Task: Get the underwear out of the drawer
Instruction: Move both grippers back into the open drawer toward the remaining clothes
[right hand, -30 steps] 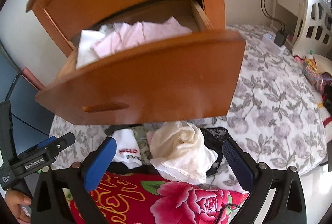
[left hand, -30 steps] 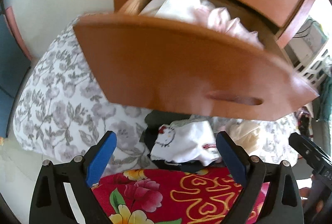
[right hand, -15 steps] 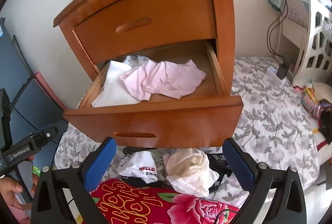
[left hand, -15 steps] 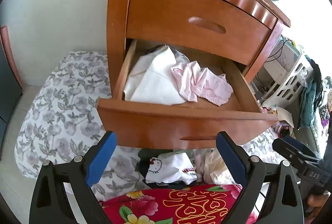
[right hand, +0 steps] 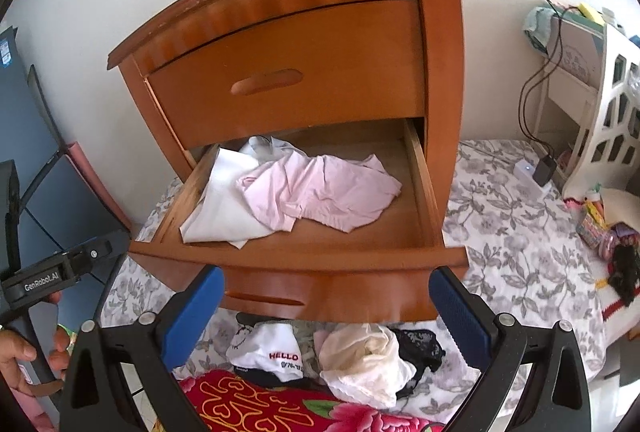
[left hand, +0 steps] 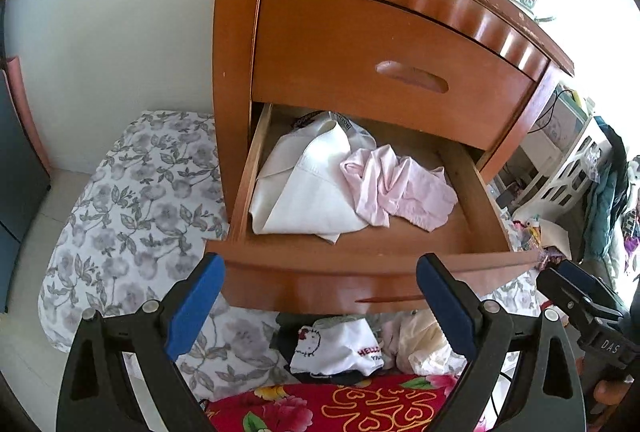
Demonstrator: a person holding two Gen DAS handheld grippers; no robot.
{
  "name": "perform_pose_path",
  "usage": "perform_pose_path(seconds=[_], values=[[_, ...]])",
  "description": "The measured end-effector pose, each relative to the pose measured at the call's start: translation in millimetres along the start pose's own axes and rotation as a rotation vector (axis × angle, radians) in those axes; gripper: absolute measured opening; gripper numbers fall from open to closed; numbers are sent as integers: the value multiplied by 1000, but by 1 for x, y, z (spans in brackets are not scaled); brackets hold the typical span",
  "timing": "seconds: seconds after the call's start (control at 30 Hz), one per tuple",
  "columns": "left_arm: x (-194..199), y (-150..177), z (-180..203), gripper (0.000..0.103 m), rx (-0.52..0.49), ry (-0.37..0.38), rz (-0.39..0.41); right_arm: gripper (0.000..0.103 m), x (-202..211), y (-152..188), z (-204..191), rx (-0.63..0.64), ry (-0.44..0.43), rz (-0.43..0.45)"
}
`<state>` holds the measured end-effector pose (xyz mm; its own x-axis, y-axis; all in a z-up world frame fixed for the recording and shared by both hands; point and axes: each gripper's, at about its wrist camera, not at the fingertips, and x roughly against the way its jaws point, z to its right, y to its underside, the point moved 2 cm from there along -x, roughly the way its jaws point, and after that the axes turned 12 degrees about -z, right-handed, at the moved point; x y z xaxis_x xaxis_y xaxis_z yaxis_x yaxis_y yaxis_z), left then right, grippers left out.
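two garments in open lower drawer (right hand: pixel 352 274): white underwear (right hand: pixel 224 200) at left, pink underwear (right hand: pixel 316 192) overlapping its right edge. upper drawer (right hand: pixel 288 72) closed. left gripper (left hand: pixel 316 302) and right gripper (right hand: pixel 326 306): fingers spread wide, empty, before drawer front. below drawer, on floral sheet (right hand: pixel 516 228): white piece (right hand: pixel 272 350) reading "hello", cream piece (right hand: pixel 364 362), black lace (right hand: pixel 420 346). left handle reads "genrobot.ai".

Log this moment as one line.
lower drawer: open | pink underwear: inside, ungrasped | left gripper: open | right gripper: open
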<state>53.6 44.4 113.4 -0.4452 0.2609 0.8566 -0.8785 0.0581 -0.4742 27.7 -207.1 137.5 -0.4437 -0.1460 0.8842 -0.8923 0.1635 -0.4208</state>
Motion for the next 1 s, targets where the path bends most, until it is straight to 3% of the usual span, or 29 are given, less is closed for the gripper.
perform_pose_path(seconds=[0.63, 1.0], values=[[-36, -40, -9, 97, 25, -53, -44, 103, -59, -39, -7, 36, 3, -103], [-68, -70, -16, 96, 12, -28, -116, 103, -93, -58, -9, 72, 23, -176]])
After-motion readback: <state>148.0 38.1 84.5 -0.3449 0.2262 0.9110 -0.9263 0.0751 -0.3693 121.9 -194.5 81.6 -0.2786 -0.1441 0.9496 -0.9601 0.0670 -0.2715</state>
